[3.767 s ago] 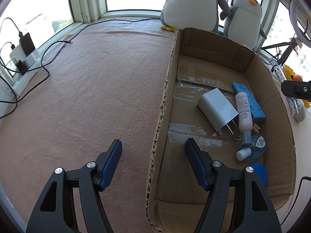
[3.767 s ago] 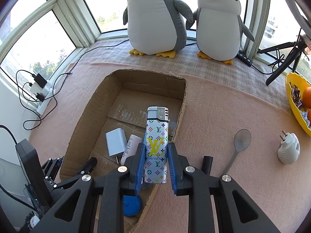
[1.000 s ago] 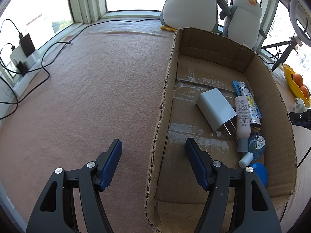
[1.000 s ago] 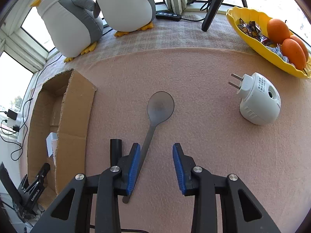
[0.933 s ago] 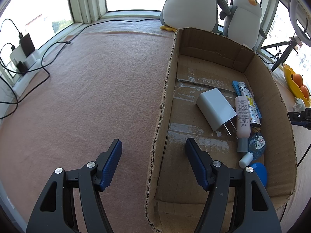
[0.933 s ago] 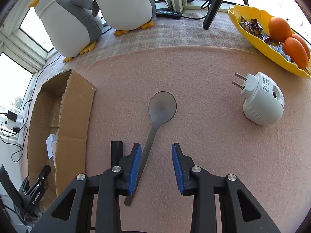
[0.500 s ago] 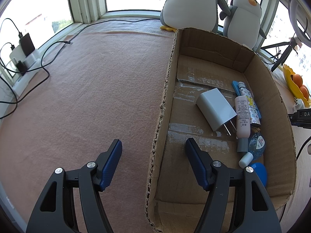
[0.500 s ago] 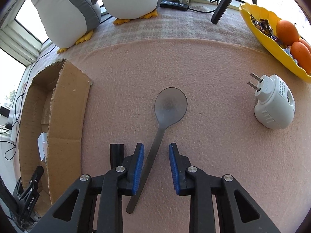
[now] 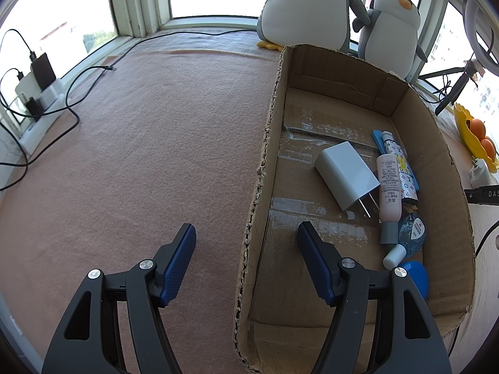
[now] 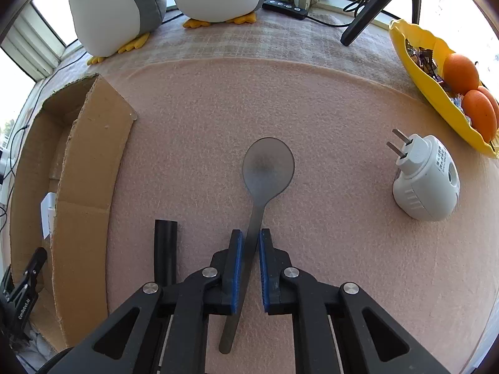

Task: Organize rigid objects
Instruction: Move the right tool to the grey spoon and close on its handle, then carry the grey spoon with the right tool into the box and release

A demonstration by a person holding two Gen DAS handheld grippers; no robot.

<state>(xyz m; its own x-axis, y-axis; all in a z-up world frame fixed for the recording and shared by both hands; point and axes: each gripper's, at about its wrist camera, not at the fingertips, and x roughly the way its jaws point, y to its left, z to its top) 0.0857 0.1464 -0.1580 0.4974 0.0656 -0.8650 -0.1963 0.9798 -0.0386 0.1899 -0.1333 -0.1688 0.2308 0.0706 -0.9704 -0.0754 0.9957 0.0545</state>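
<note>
A grey metal spoon [image 10: 267, 168] lies on the pink felt, bowl away from me. My right gripper [image 10: 249, 237] is closed around its handle, the blue pads [image 10: 237, 258] against both sides. A cardboard box [image 9: 452, 168] holds a white charger [image 9: 346, 171], a pink tube [image 9: 389, 184], a patterned lighter [image 9: 400, 168], a small clear bottle [image 9: 411, 233] and a blue round lid [image 9: 414, 277]. My left gripper [image 9: 246, 243] is open and empty, straddling the box's near left wall. The box also shows in the right wrist view [image 10: 90, 162].
A white plug-in device [image 10: 427, 180] lies right of the spoon. A black cylinder [image 10: 165, 249] lies left of the gripper. A yellow bowl [image 10: 433, 93] with oranges sits far right. Two plush penguins [image 10: 121, 9] and a tripod leg [image 10: 368, 9] stand at the back. Cables [image 9: 62, 103] run at left.
My right gripper dropped the lighter into the box, moved over the spoon, and its jaws have narrowed onto the spoon handle. The left gripper has not moved.
</note>
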